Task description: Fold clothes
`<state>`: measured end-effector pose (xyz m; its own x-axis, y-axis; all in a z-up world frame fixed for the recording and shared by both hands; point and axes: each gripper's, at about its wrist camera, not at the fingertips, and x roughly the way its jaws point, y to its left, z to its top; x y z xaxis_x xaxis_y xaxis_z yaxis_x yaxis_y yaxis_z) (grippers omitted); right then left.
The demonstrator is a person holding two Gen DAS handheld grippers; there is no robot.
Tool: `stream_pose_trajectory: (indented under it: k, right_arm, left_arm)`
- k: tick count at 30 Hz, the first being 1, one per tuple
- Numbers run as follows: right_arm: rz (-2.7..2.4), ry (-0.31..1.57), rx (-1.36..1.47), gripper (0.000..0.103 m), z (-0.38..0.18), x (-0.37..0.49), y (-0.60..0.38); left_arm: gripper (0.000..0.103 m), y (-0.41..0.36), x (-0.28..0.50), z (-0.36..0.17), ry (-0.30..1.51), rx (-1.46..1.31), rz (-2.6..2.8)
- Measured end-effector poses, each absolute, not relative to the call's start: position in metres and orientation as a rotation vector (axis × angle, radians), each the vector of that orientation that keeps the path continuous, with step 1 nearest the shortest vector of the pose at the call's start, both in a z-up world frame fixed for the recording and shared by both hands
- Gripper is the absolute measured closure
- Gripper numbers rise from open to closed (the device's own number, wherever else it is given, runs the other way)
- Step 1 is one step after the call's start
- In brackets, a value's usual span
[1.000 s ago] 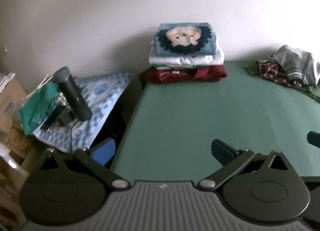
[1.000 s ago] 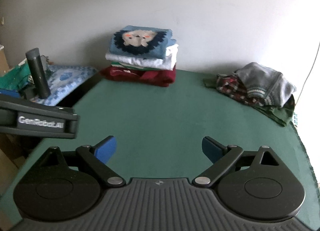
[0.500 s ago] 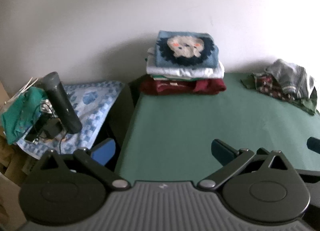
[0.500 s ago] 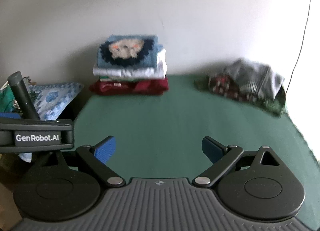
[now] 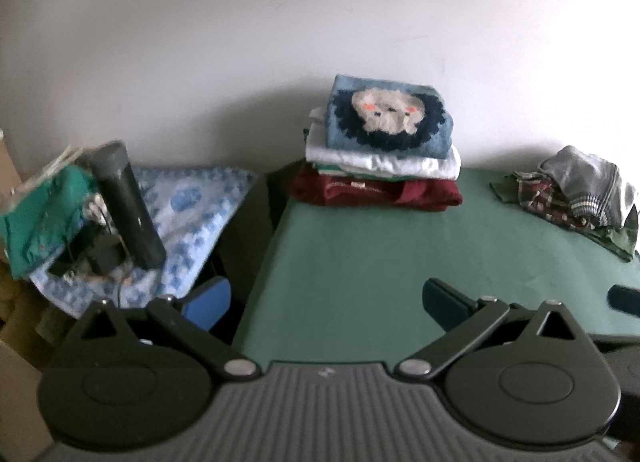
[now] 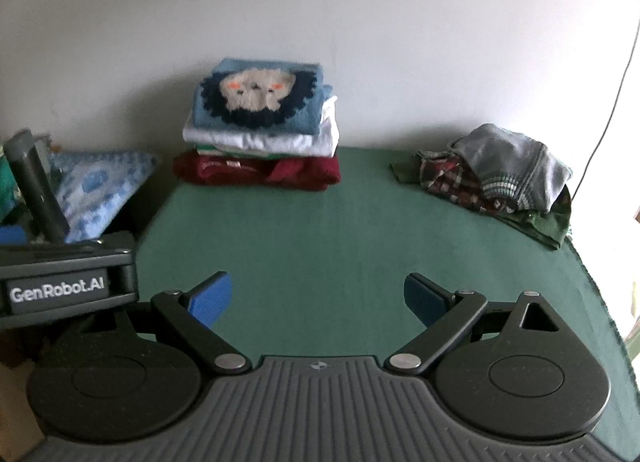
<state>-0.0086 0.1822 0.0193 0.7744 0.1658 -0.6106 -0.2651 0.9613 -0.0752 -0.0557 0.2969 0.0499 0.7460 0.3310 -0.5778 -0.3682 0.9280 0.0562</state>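
Your fingers (image 5: 448,300) (image 6: 210,298) on both grippers are spread wide and hold nothing above the green counter (image 6: 340,238). Ahead of them against the wall sits the folded stack (image 6: 260,134), long side along the wall, and ahead to the right lies the crumpled clothes pile (image 6: 496,178). Only your left view shows the green cloth (image 5: 40,214) beside the dark bottle (image 5: 126,202), left of the fingers.

Left gripper (image 5: 326,298) held level, fingers (image 5: 210,300) spread wide, gripping nothing. Right gripper (image 6: 318,294) alike: fingers (image 6: 212,296) wide apart and empty, just right of the left one.
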Motion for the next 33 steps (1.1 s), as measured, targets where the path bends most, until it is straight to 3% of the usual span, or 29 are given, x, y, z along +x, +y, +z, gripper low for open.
stream_pose_trajectory:
  k: [10,25,33]
  right_arm:
    - [0.218,0.675,-0.160,0.009,0.023,0.005,0.164]
    - [0.227,0.743,-0.050,0.009,0.020,0.010,0.128]
    - [0.224,0.756,-0.032,0.009,0.019,0.004,0.122]
  left_arm:
    - [0.001,0.295,-0.055,0.058,0.612,-0.057,0.425]
    - [0.001,0.267,-0.049,0.031,0.793,-0.058,0.325]
    - [0.001,0.249,-0.053,0.024,0.802,-0.069,0.262]
